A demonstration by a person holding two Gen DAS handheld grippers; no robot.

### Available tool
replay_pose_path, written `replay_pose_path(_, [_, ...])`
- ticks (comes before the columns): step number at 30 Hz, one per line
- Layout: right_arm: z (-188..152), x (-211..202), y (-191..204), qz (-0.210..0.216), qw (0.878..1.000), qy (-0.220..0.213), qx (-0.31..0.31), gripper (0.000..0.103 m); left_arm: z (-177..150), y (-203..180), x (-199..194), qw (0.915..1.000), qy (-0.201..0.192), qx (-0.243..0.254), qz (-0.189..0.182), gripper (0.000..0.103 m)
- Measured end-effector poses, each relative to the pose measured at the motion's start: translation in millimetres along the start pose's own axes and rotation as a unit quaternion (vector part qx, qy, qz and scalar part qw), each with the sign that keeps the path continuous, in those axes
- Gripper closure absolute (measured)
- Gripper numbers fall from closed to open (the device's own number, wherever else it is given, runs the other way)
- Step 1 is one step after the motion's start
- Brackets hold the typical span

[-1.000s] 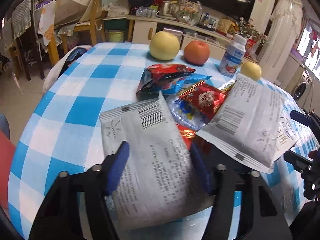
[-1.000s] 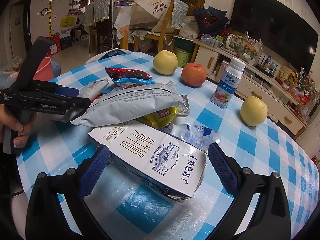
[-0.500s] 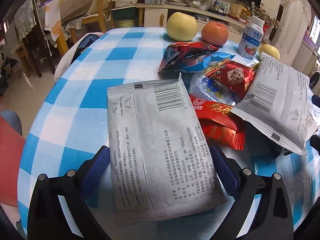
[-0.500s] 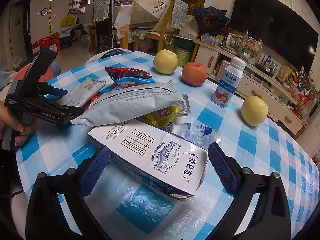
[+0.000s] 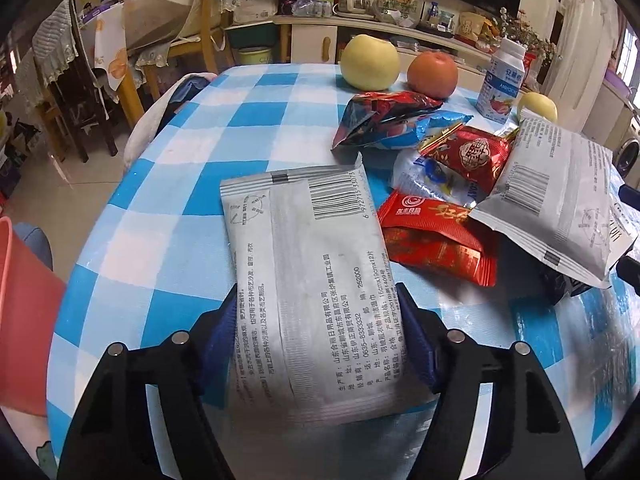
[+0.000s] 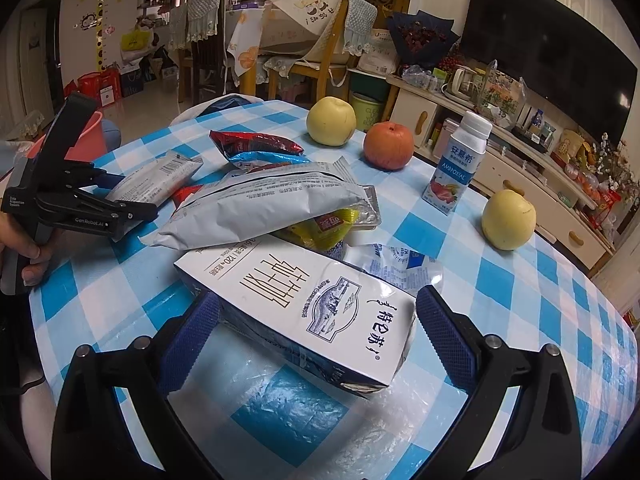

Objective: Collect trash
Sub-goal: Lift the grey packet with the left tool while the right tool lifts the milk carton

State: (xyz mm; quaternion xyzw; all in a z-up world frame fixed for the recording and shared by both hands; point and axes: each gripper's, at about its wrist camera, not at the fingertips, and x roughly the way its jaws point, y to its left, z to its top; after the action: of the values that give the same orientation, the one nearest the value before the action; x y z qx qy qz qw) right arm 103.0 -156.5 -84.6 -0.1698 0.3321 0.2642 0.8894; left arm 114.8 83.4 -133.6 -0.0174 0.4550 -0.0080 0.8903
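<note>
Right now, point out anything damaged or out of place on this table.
Empty wrappers are heaped mid-table: a grey pouch lies askew across others, and the milk carton lies on its side, crushed. Fruit and the bottle stand undisturbed.

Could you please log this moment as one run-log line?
left gripper: jaws just closing around grey packet | right gripper: open, astride milk carton | table

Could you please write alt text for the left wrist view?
The left gripper, jaws just closing, clasps a grey packet on a blue-checked table. Beyond lie snack wrappers, three fruits and a bottle.
</note>
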Motion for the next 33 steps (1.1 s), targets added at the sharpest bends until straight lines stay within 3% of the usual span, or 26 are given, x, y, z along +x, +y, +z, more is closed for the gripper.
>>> replay_pose_path(4, [2.1,0.0,1.0,0.009,1.0,-0.004,-0.014,0.003,0.4,-5.2,-4.9,0.9998,-0.013,0.014,0.011,0.031])
replay_pose_path(9, [4.1,4.6,2.3,0.054,0.995,-0.013,-0.079,0.003,2.5,-12.0,-13.7,0.999,-0.031,0.031,0.01,0.031])
replay_pose_path(15, [6.1,30.3,-6.5,0.13,0.983,0.012,-0.128,0.003,3.3,-11.2,-14.4,0.9991,-0.032,0.029,0.004,0.031])
replay_pose_path(20, [6.8,39.0,-11.6,0.197,0.974,0.043,-0.101,0.004,4.0,-12.5,-13.3,0.9989,-0.033,0.033,0.004,0.031])
replay_pose_path(21, [6.0,36.1,-9.6,0.204,0.972,0.044,-0.105,0.009,4.2,-12.3,-13.3,0.9989,-0.033,0.032,0.003,0.031])
replay_pose_path(22, [5.3,34.2,-7.0,0.209,0.97,0.051,-0.111,0.025,4.4,-11.8,-13.9,0.9989,-0.033,0.032,0.002,0.031])
replay_pose_path(25, [2.0,32.1,-2.4,0.22,0.967,0.066,-0.107,0.035,4.6,-11.7,-16.7,0.9987,-0.039,0.033,0.001,0.031])
replay_pose_path(33, [-9.6,14.3,-0.4,0.205,0.974,0.062,-0.069,0.041,4.3,-8.2,-26.2,0.9983,-0.051,0.03,0.001,0.031])
